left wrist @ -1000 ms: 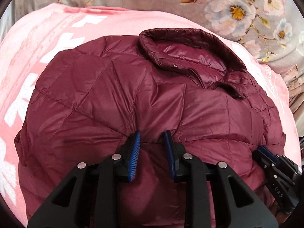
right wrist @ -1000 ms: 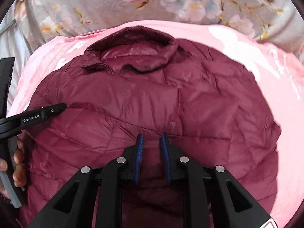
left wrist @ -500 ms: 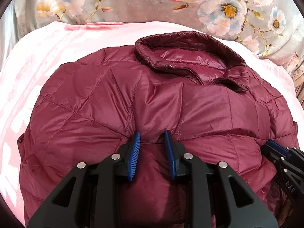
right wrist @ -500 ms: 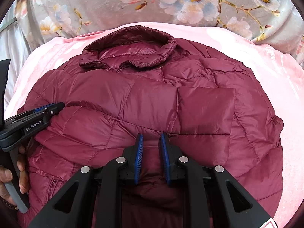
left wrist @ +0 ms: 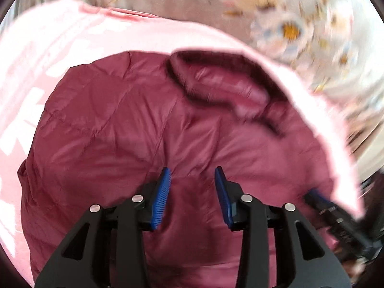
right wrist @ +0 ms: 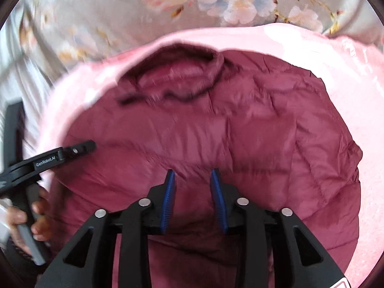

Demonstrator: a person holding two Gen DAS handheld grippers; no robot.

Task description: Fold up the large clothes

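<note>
Lying folded on a pink blanket (left wrist: 72,48), the maroon quilted puffer jacket (left wrist: 108,132) has its collar (right wrist: 175,76) toward the floral bedsheet (right wrist: 100,19). The left gripper (left wrist: 192,175) and right gripper (right wrist: 192,177) are both opening above its near edge, pads clear of the fabric, gripping nothing.

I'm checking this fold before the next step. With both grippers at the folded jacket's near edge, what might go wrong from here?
1. The puffy jacket may spring open: both the left gripper and right gripper are opening, pads apart from the fabric between them.
2. A blue pad might snag the slick shell while pulling away.
3. The collar sits near the pink blanket's far edge, so the jacket could be nudged off it.
</note>
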